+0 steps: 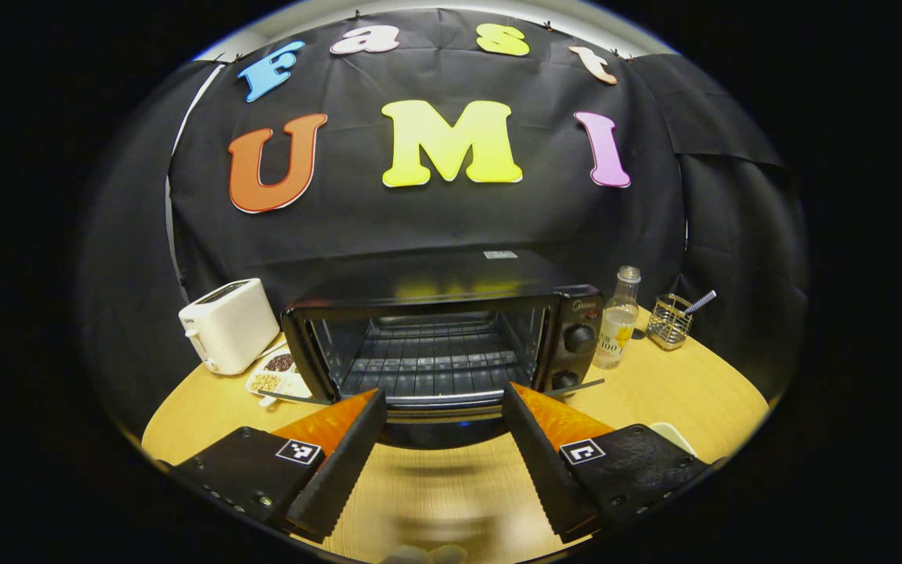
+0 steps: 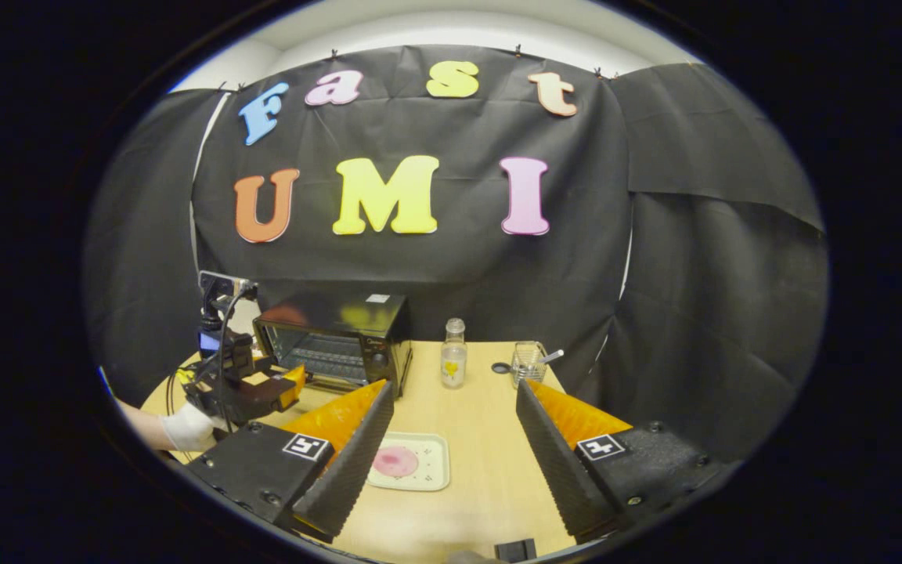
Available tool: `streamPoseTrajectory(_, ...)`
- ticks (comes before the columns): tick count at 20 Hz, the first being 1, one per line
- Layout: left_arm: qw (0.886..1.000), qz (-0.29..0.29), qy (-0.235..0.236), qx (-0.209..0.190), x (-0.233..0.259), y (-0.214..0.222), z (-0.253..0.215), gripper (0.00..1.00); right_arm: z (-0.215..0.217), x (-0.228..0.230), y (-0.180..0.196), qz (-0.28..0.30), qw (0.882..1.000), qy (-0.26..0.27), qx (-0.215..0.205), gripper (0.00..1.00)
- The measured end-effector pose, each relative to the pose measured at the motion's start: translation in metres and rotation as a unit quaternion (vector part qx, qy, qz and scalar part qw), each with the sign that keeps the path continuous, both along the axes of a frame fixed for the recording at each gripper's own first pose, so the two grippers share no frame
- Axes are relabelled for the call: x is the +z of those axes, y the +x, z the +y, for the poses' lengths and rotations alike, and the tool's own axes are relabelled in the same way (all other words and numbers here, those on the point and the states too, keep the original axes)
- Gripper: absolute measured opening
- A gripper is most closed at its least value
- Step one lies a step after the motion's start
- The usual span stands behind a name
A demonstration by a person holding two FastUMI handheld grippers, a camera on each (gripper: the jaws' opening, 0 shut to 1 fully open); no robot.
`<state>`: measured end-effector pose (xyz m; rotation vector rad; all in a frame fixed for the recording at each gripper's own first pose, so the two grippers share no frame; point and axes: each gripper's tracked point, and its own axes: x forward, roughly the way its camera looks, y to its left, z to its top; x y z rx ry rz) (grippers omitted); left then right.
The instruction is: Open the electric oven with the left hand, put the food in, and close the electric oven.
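Note:
The black electric oven (image 1: 435, 329) stands at the middle of the wooden table (image 1: 686, 392). Its door (image 1: 435, 429) looks folded down towards me, and the wire rack inside is bare. My left gripper (image 1: 443, 392) is open, its fingers on either side of the door's front edge without pressing on it. In the right gripper view the oven (image 2: 341, 337) is at the left, with the left gripper (image 2: 263, 392) and a gloved hand (image 2: 185, 427) in front of it. A pale tray (image 2: 412, 460) carrying a round pink food item (image 2: 395, 460) lies just ahead of my open right gripper (image 2: 452, 387).
A white toaster (image 1: 228, 325) and a dish of snacks (image 1: 279, 374) sit left of the oven. Right of it stand a clear bottle (image 1: 617, 321) and a wire holder (image 1: 670, 319) with a utensil. The table's round edge runs close behind them.

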<state>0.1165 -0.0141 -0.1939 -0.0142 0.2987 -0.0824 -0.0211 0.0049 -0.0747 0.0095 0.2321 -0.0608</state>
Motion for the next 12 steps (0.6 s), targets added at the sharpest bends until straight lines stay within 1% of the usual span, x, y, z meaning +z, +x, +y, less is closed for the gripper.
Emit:
streamPoseTrajectory(7,0.999,0.038,0.0,-0.002,-0.04,-0.031,-0.002,0.94,0.013,-0.012,-0.001,0.014,1.0,-0.003,0.011,1.0)
streamPoseTrajectory(11,0.997,0.082,0.001,-0.004,-0.075,-0.047,-0.003,0.94,0.013,-0.016,-0.007,0.019,1.0,-0.003,0.01,0.99)
streamPoseTrajectory(12,0.995,0.099,0.002,-0.006,-0.085,-0.052,-0.002,0.94,0.012,-0.018,-0.009,0.021,1.0,-0.004,0.008,1.0)
